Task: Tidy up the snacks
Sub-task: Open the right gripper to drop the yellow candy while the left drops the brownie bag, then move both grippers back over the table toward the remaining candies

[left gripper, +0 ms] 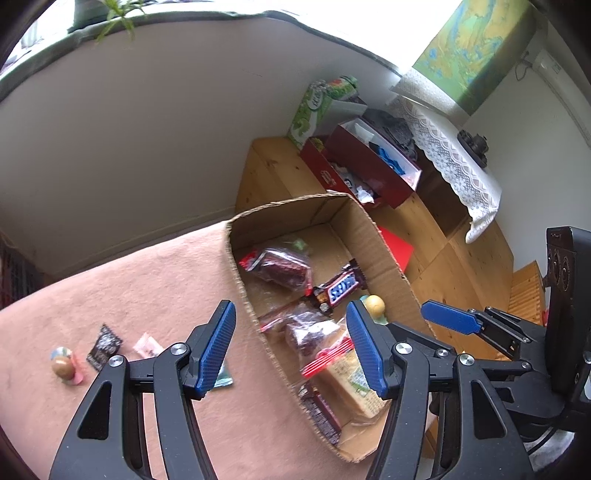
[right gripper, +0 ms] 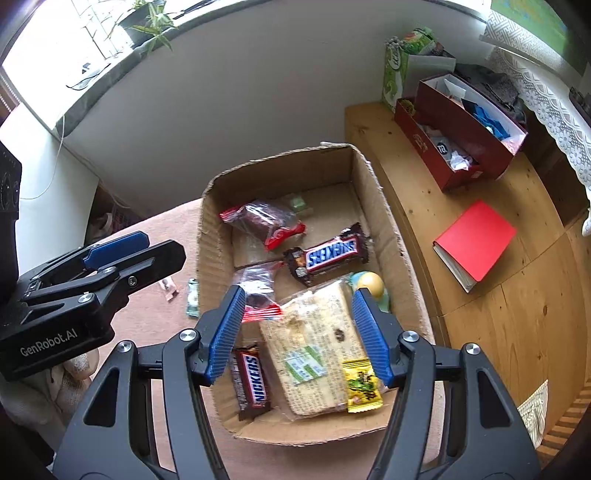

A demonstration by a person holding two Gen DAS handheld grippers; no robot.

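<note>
A cardboard box (left gripper: 386, 254) (right gripper: 212, 236) sits on a pink cloth and holds snacks. Among them are two Snickers bars (right gripper: 332, 254) (right gripper: 253, 380), red-sealed bags of dark sweets (right gripper: 266, 221), a large cracker pack (right gripper: 314, 354), a yellow packet (right gripper: 362, 386) and a yellow egg (right gripper: 369, 282). My right gripper (right gripper: 299, 295) hangs open above the cracker pack, its pads clear of it. My left gripper (left gripper: 291, 310) is open and empty over the box's left wall. On the cloth to the left lie an egg toy (left gripper: 62, 365), a dark packet (left gripper: 103, 345), a pink candy (left gripper: 147, 345) and a green packet (left gripper: 223, 380).
A wooden bench (right gripper: 480, 332) runs to the right of the box, with a red book (right gripper: 476, 240), two dark red open boxes (right gripper: 461, 147) and a green carton (right gripper: 393, 74) on it. A white wall and a window sill with a plant (right gripper: 151, 22) stand behind.
</note>
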